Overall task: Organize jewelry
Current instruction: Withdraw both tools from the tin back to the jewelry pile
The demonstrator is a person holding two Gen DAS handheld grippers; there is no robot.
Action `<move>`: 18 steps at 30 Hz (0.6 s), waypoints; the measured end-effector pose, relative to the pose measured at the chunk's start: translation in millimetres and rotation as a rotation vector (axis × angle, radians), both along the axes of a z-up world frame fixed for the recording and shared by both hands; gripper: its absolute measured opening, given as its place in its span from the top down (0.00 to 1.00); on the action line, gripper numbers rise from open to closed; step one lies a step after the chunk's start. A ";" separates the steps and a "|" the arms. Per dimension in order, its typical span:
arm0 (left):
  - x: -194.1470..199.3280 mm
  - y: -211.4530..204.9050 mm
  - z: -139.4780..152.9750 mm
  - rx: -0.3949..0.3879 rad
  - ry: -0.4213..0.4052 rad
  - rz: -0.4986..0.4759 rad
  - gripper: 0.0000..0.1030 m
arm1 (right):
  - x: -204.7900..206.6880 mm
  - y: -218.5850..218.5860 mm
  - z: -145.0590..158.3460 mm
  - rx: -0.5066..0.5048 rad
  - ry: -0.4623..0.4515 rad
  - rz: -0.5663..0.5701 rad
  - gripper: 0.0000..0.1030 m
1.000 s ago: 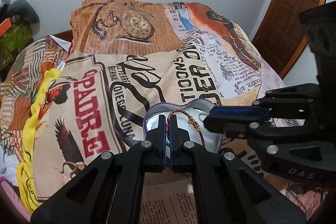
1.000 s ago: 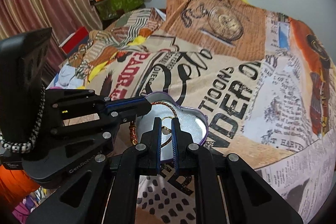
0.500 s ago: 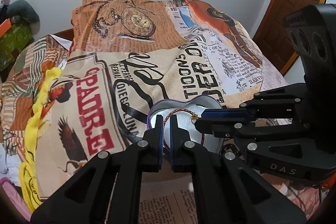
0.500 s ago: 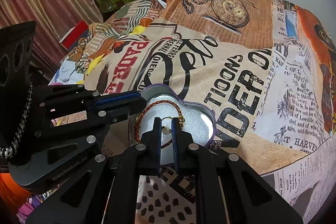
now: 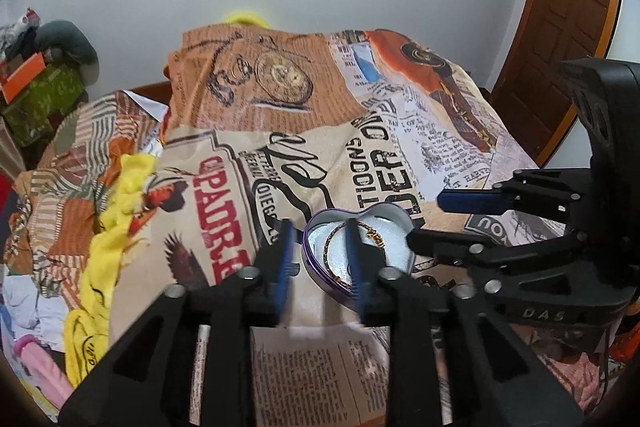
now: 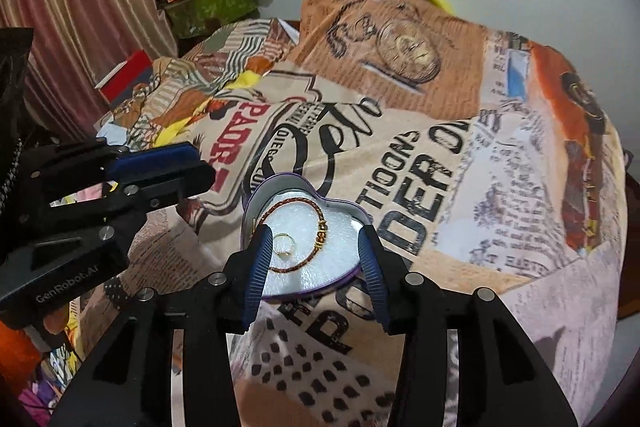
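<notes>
- Heart-shaped tin on the printed bedspread, lid off, white padding inside.
- Red braided bracelet and small gold ring lying on the padding, ring inside the bracelet's loop.
- Right gripper spread wide above the tin's near edge, gripping nothing.
- Left gripper likewise parted and empty, beside the tin's left rim.

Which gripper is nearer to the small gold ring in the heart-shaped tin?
Right. The right gripper is open just above the ring, one finger beside it. The left gripper, also open, hovers at the heart-shaped tin's left edge.
</notes>
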State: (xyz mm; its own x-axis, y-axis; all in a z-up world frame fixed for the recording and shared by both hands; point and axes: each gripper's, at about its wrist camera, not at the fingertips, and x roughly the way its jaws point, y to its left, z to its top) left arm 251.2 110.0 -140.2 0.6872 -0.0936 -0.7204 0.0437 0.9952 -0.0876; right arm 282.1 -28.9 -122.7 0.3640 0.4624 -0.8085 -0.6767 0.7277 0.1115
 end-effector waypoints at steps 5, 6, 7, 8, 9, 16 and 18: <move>-15.9 -10.5 15.0 0.011 -0.020 -0.016 0.67 | -13.8 -18.3 17.2 0.014 -0.047 -0.026 0.60; -19.8 -14.0 18.6 0.012 -0.024 -0.022 0.67 | -16.4 -23.0 20.1 0.020 -0.052 -0.032 0.60; -23.1 -16.4 20.7 0.013 -0.027 -0.027 0.65 | -18.2 -25.8 21.9 0.024 -0.056 -0.037 0.60; -25.9 -19.5 23.4 0.015 -0.030 -0.033 0.64 | -20.4 -30.9 25.0 0.029 -0.062 -0.045 0.60; -29.7 -24.1 27.1 0.019 -0.037 -0.040 0.60 | -23.0 -37.4 28.5 0.034 -0.071 -0.053 0.60; -42.7 -51.5 35.6 0.009 -0.041 -0.098 0.54 | -39.0 -77.0 44.9 0.053 -0.123 -0.103 0.60; -42.8 -60.1 33.9 -0.001 -0.031 -0.117 0.54 | -42.1 -87.0 45.9 0.053 -0.129 -0.112 0.60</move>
